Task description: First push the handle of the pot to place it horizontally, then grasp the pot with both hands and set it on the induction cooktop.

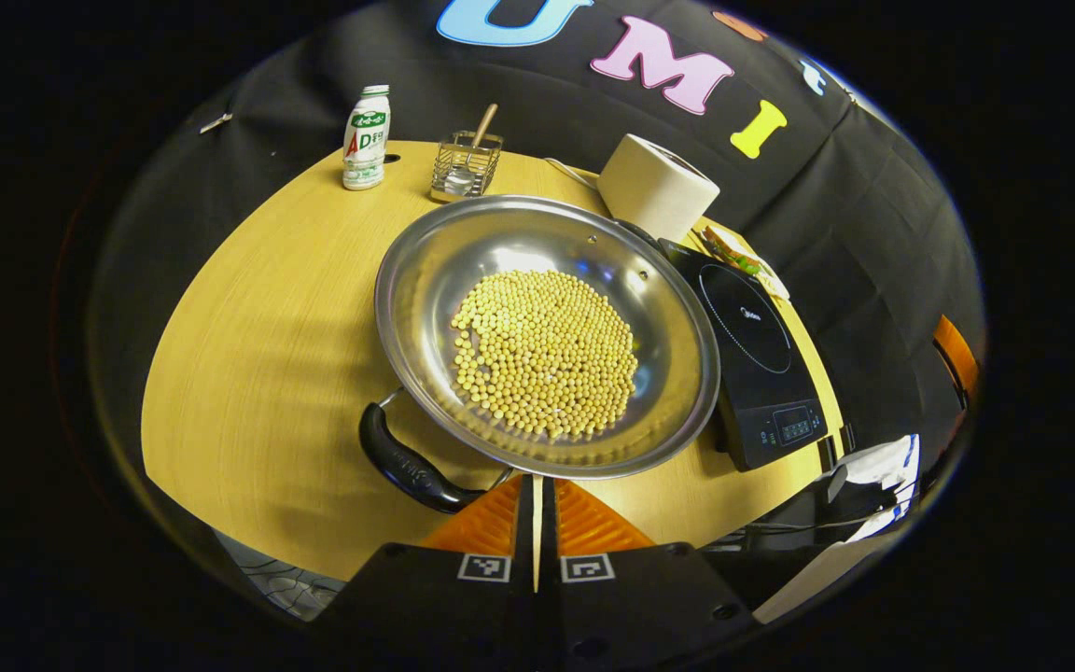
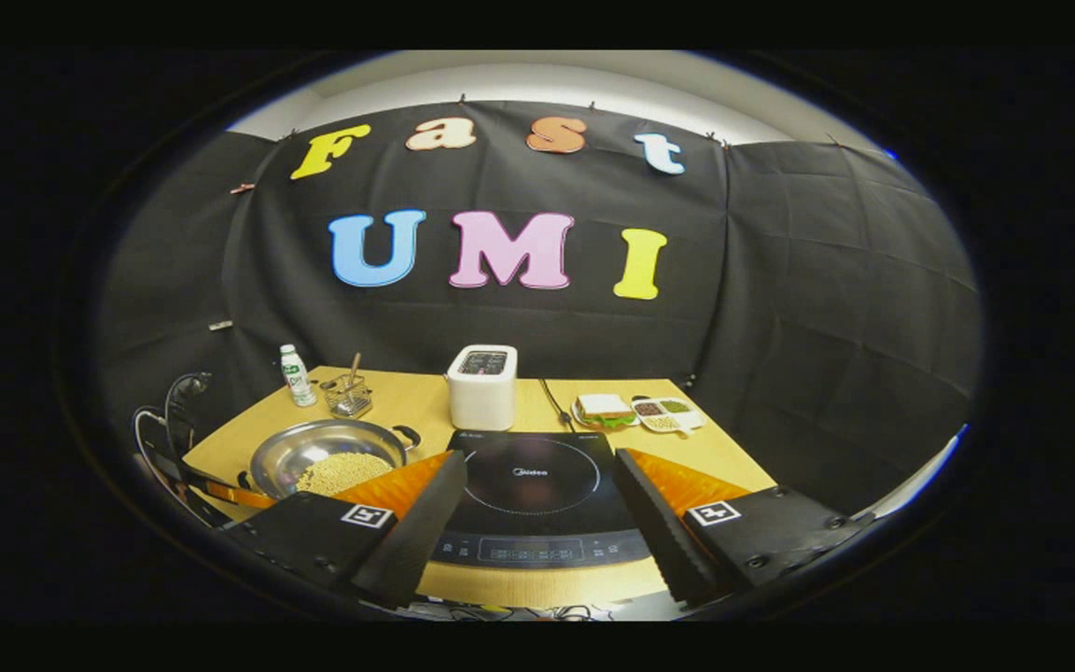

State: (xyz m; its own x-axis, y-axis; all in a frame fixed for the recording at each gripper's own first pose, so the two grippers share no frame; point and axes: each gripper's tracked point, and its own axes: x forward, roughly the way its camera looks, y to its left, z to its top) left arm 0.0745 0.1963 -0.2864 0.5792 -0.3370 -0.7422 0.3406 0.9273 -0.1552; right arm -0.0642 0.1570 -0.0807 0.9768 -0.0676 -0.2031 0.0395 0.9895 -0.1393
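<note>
**Pot waits left of the cooktop, handle still skewed**

We see the pot (image 1: 547,336) on the table (image 1: 258,355), just left of the cooktop (image 2: 537,495), holding a loose heap of beans (image 1: 545,353). We judge it stiff, smooth steel, fairly heavy and apt to spill if tipped; the near handle (image 1: 402,462) and the far one are the places to take hold, kept level. Our left gripper (image 1: 536,509) is clenched, fingers together with nothing between them, just beside the pot's near rim and the handle. Our right gripper (image 2: 537,509) hangs wide apart and empty above the cooktop's near edge.
</note>
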